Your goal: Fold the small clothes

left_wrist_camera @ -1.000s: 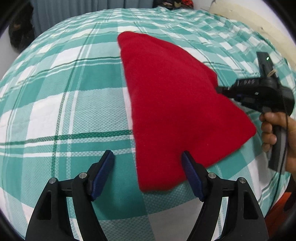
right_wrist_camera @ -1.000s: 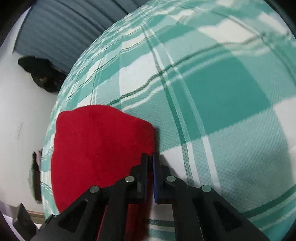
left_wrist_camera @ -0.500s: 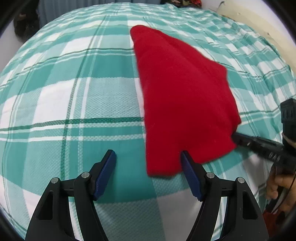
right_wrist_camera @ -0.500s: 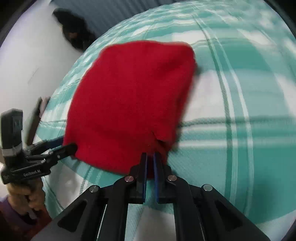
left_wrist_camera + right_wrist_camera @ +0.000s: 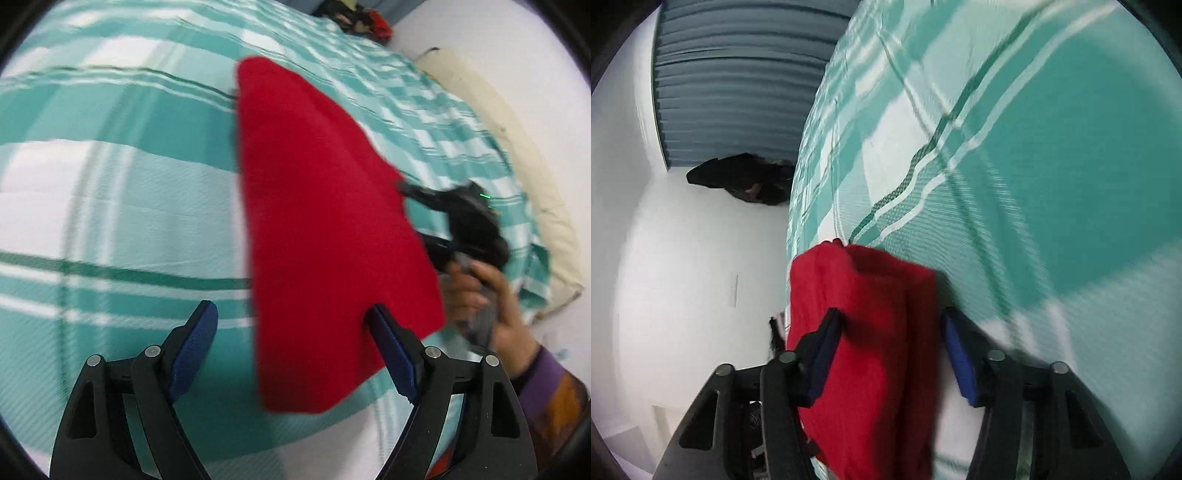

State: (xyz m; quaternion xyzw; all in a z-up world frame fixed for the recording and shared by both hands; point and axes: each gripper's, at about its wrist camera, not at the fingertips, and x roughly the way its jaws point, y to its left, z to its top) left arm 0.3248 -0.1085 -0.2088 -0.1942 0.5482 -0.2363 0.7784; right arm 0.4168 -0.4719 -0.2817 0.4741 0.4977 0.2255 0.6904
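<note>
A folded red fleece garment [image 5: 321, 236] lies on the green and white plaid bedsheet [image 5: 122, 206]. My left gripper [image 5: 291, 350] is open, its fingers wide apart over the garment's near end; the cloth overlaps the right finger. My right gripper [image 5: 890, 350] is open, its blue pads on either side of the red garment [image 5: 871, 343], not pinching it. The right gripper also shows in the left wrist view [image 5: 461, 221], at the garment's right edge, held by a hand.
A cream pillow [image 5: 524, 155] lies along the bed's far right edge by the white wall. A dark clothes pile [image 5: 354, 18] sits at the far end. Grey-blue curtains [image 5: 731, 81] and a dark bundle [image 5: 746, 181] stand beyond the bed's edge.
My right gripper has opened and let go of the red garment's corner. The garment has been laid over into a narrower folded shape. My left gripper stays open near its near end.
</note>
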